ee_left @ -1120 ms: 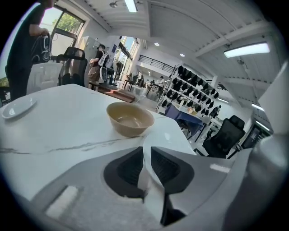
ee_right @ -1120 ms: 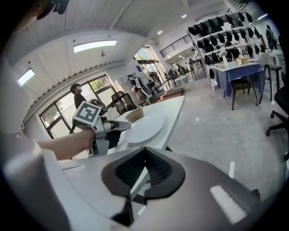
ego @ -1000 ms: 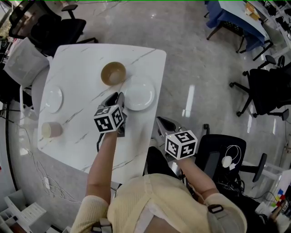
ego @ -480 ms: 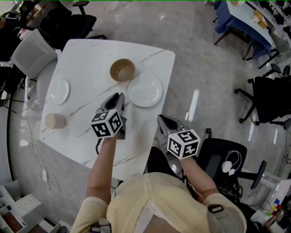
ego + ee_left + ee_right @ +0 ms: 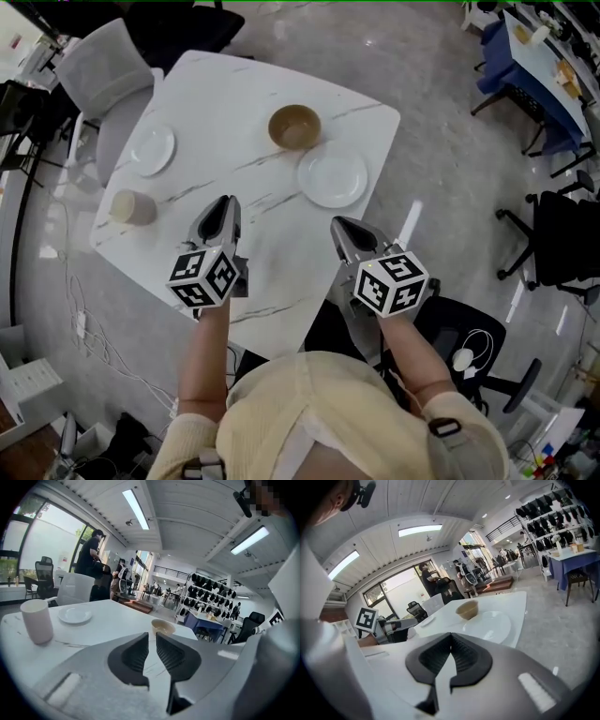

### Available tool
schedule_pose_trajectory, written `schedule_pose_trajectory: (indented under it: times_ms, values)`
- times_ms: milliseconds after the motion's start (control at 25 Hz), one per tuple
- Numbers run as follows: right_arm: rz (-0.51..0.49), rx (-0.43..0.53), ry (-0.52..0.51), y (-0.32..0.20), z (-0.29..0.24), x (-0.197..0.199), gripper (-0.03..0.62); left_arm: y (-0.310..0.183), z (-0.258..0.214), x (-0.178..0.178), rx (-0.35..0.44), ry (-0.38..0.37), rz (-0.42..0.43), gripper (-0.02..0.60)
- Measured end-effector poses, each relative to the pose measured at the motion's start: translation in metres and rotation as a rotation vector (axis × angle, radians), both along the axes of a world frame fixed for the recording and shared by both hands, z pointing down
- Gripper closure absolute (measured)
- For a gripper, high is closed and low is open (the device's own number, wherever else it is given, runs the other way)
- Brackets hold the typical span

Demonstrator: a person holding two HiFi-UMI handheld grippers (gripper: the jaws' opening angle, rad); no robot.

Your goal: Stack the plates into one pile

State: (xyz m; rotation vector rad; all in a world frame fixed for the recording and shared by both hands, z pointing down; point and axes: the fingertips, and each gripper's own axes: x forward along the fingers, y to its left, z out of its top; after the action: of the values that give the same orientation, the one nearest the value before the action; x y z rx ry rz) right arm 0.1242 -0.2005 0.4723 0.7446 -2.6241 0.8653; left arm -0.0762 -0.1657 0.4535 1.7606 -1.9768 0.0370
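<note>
- Head view: the white desk (image 5: 234, 131) lies beneath and ahead of both pairs of jaws.
- Left gripper (image 5: 225, 202): jaws at a narrow slit, just been closing, nothing between.
- Right gripper (image 5: 339, 225): jaws together, empty.
- Large plate (image 5: 333, 175): just ahead of the right jaws, untouched.
- Small plate (image 5: 152, 148): ahead-left of the left jaws, well apart.

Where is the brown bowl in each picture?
Head view: the brown bowl is above the middle, on the far part of the white table.
Left gripper view: the bowl is just right of the middle, near the table's far edge.
Right gripper view: the bowl is near the middle, behind the big plate.
Shared landmark: the white table.
</note>
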Motion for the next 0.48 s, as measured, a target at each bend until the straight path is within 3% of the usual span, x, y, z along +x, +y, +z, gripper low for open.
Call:
schedule_pose_trajectory:
  times_ms: [200,480]
  values:
    - [-0.042,0.033,-0.019,0.004,-0.020,-0.030,0.592,0.041,-0.010,-0.036,0.048,-0.024,-0.079,0.579]
    - [-0.070,0.037,-0.026,0.016,-0.046,-0.080,0.592,0.078,-0.010,-0.067,0.023,-0.047,-0.026,0.580]
